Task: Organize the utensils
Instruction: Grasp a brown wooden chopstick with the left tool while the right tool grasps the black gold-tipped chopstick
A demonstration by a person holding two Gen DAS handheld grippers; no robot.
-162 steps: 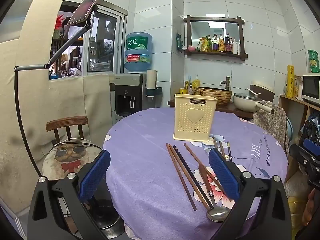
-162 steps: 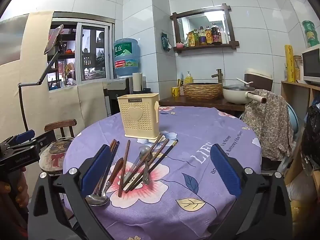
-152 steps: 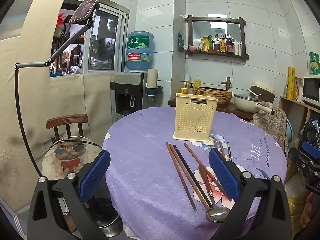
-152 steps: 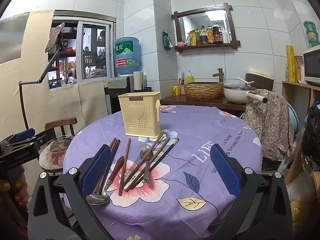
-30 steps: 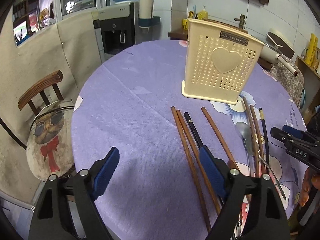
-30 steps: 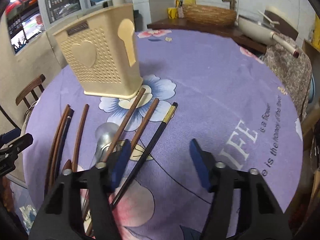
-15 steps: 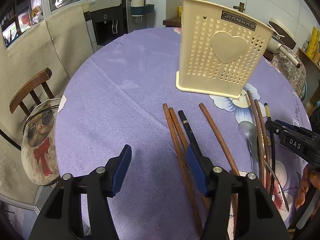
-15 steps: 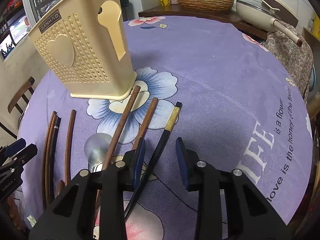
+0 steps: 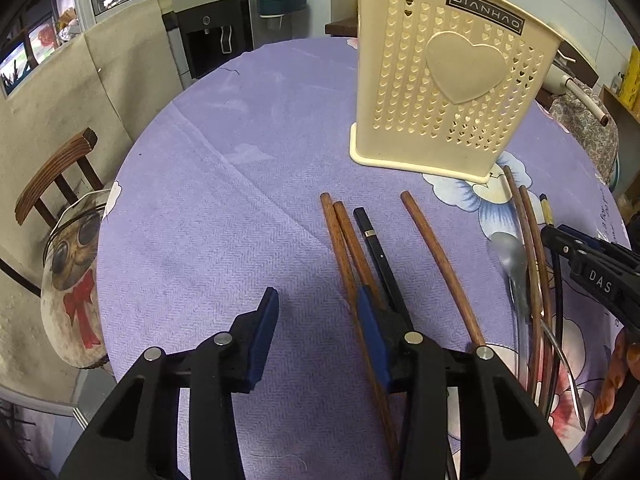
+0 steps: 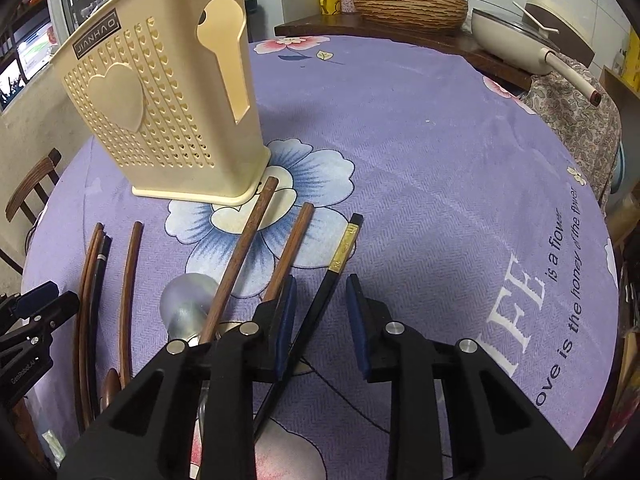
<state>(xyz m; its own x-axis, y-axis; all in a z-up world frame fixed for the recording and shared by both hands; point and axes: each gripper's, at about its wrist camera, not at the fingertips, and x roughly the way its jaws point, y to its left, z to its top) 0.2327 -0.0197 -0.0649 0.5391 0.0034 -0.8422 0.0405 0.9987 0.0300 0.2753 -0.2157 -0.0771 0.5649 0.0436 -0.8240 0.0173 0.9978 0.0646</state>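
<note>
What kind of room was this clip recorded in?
Most likely a home kitchen or dining corner. A round table under a purple floral tablecloth carries chopsticks and a cream utensil holder; behind it, a pan and a woven basket sit on a wooden counter against white wall tiles.

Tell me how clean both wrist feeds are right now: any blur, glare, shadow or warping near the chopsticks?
Left wrist view: sharp; the left gripper casts a soft dark shadow on the purple tablecloth; fisheye bends the cream utensil holder. Right wrist view: also sharp, no motion blur; the black gold-banded chopstick reads clearly between the closing right gripper pads; the steel spoon shows only dull sheen; corners vignette black.
</note>
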